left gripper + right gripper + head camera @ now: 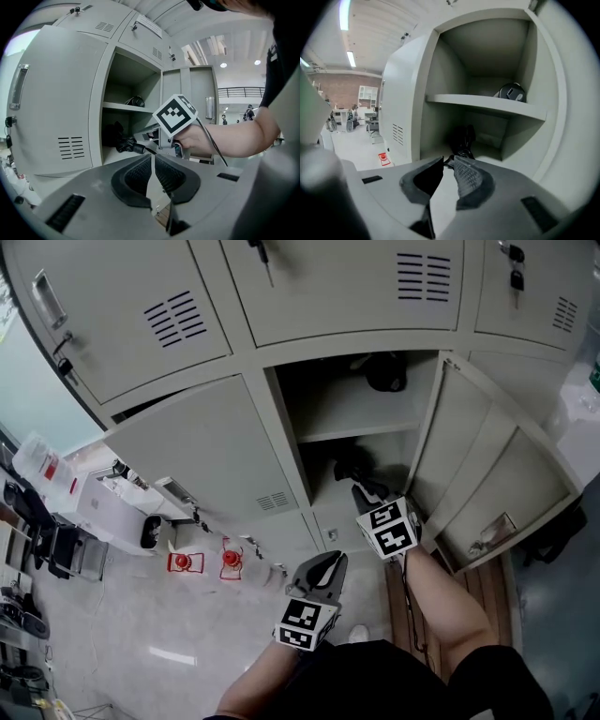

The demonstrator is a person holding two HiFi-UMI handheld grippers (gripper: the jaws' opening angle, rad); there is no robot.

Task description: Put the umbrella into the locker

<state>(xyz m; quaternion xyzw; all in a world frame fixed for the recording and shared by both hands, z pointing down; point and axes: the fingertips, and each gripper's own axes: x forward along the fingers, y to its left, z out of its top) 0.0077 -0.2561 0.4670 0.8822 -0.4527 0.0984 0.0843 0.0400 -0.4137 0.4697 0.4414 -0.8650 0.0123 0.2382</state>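
A black folded umbrella (352, 468) lies in the lower compartment of the open locker (291, 418), under the shelf (356, 432). In the left gripper view the umbrella (123, 140) points its handle toward the opening. My right gripper (360, 491) hangs just outside that compartment. In its own view the jaws (448, 161) stand a narrow gap apart with nothing between them, and the umbrella (461, 140) lies beyond the tips. My left gripper (334, 559) is lower and further back, in front of the locker; its jaws (153, 157) are shut and empty.
The locker door (487, 474) is swung open to the right. A dark rounded thing (386, 371) sits on the upper shelf. The neighbouring doors (206, 451) are closed. Red objects (185, 562) and white boxes (103, 502) lie on the floor at left.
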